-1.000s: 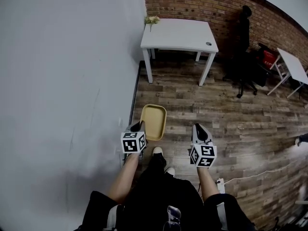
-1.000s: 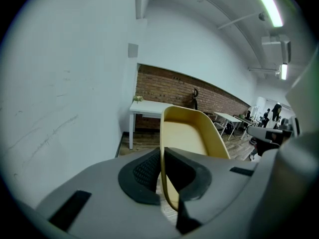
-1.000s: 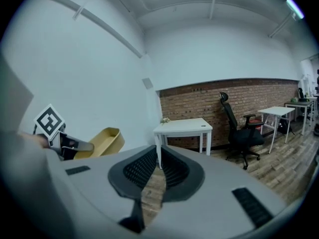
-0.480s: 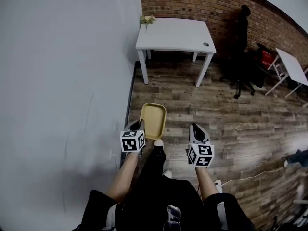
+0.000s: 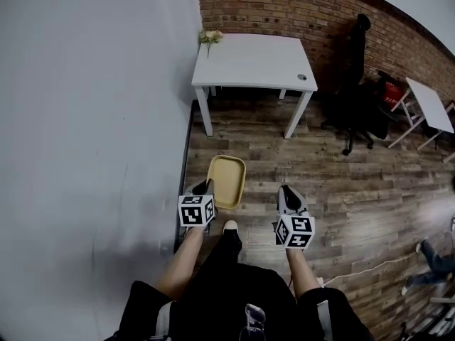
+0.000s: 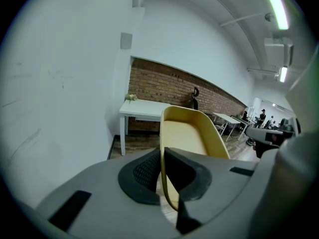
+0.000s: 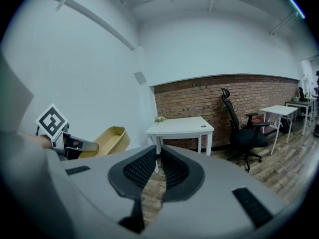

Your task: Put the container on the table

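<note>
At 12 o'clock in the head view, one white table [image 5: 252, 57] stands with its back edge to a brick wall [image 5: 284, 9] and its left edge by a white wall [image 5: 92, 119] that fills the 9 o'clock side. Bare wood floor [image 5: 341, 183] lies open between the table's near edge and the person, and widens toward 3 o'clock.

One tan container [image 5: 227, 180] is held in the air over the floor, well short of the table. The left gripper [image 5: 205, 187] is clamped on its near rim. The right gripper [image 5: 290, 192] is level with it at 3 o'clock, apart from the container.

The left gripper view shows what the head view hides: both pads press the thin rim, one inside and one outside, and the container tilts up and away. The right gripper view shows its own jaws drawn together with nothing between them, and the container side-on at 9 o'clock.

Counted: two grippers, one container, and one bunch of flowers [image 5: 208, 37] at the table's back left corner. There is also one black office chair [image 5: 355, 69] at 1 o'clock. A second white table [image 5: 430, 101] stands at 2 o'clock. A small round item [image 5: 302, 77] sits near the first table's front right corner, possibly a lid, too small to tell.
</note>
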